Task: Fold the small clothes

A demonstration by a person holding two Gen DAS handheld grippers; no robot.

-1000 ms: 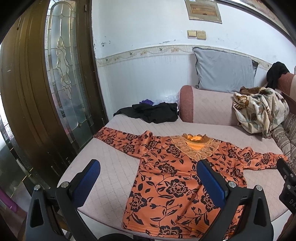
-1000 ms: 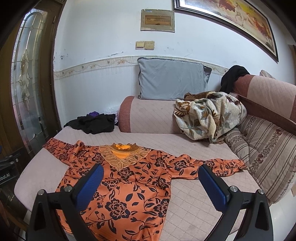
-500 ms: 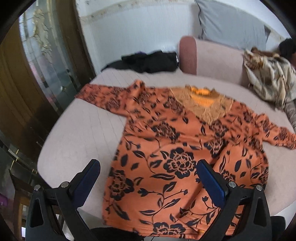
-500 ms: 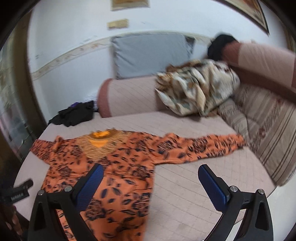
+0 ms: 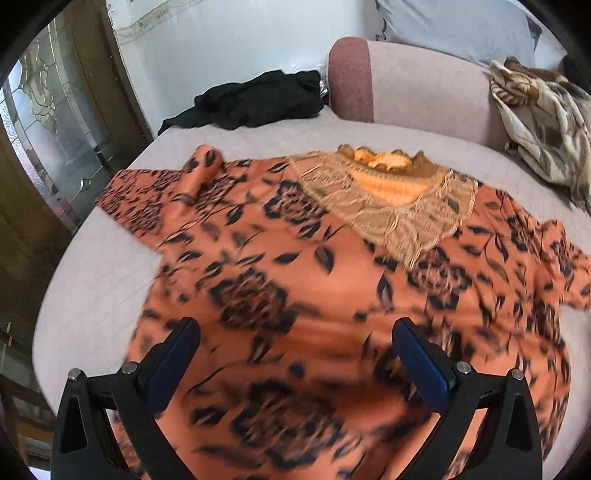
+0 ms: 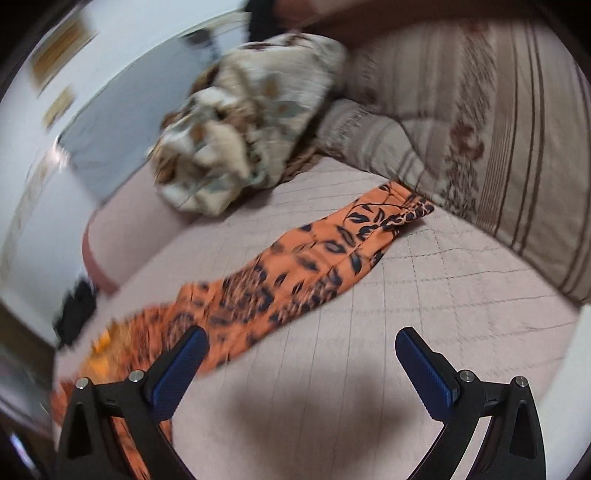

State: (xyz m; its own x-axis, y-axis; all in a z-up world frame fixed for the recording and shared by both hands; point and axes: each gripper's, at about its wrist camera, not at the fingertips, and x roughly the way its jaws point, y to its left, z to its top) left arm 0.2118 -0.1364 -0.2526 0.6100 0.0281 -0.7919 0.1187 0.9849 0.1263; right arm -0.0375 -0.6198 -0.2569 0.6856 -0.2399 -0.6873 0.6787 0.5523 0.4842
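Both tools gape empty: left tool (image 5: 295, 354) over orange floral blouse (image 5: 332, 280) body, right tool (image 6: 301, 358) nearer its sleeve (image 6: 332, 258), running toward 1 o'clock.

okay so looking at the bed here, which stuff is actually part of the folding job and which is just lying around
Part of the job:
- orange floral top, spread flat on the bed
- its right sleeve, stretched out
- left claw and right claw, both open

Just lying about:
- black clothes
- crumpled floral blanket
- grey pillow
- striped cushion
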